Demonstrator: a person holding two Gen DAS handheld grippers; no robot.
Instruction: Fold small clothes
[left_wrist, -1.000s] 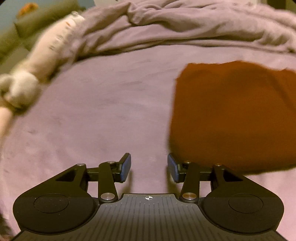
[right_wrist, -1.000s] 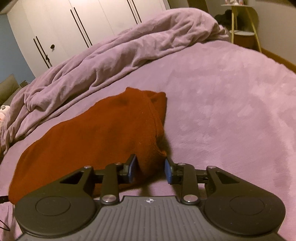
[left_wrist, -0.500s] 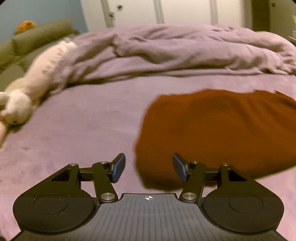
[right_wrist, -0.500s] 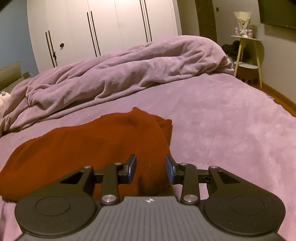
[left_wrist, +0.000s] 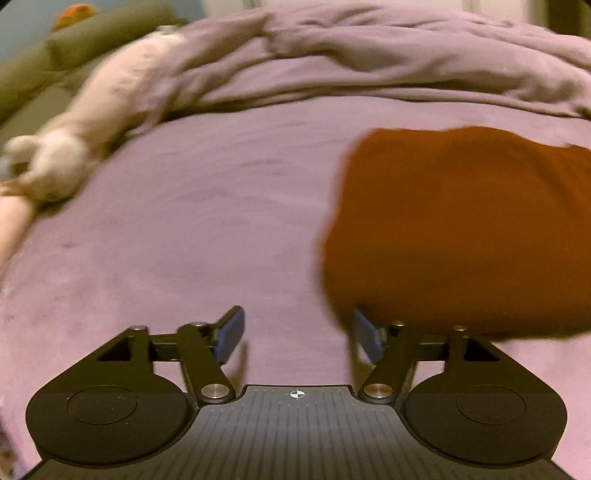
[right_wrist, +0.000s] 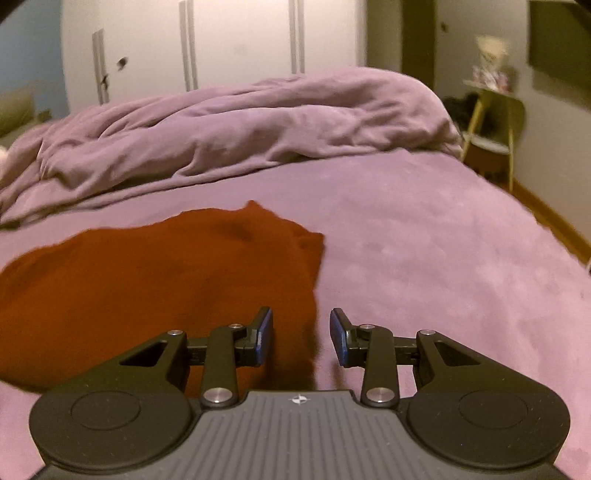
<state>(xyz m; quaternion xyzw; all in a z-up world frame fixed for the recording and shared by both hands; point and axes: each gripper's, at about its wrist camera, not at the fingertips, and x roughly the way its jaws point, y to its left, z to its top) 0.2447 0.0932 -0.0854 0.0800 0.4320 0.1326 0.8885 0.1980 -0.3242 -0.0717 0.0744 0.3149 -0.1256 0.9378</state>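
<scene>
Purple bed (right_wrist: 424, 240) holds rust garment (right_wrist: 166, 280), seemingly folded, untouched. Left tool (left_wrist: 297, 334) opening, empty; right tool (right_wrist: 301, 338) parted, gripping nothing. Further folds possibly left.

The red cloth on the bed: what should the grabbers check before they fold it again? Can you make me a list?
1. Red cloth lying on the purple bed, nothing on top of it: ok.
2. Left gripper empty: ok. Its jaws are opening with only bed cover between them; the cloth's near corner sits by the right-hand finger.
3. Right gripper empty: ok. Jaws apart, the cloth's edge in the gap, pads not pressing it.
4. Cloth flat and smooth: not ok. The far corner is bunched into a peak.
5. Room to fold: ok. The rumpled blanket and the white plush toy lie apart from the cloth.
6. Layers evenly stacked underneath: cannot tell.
</scene>
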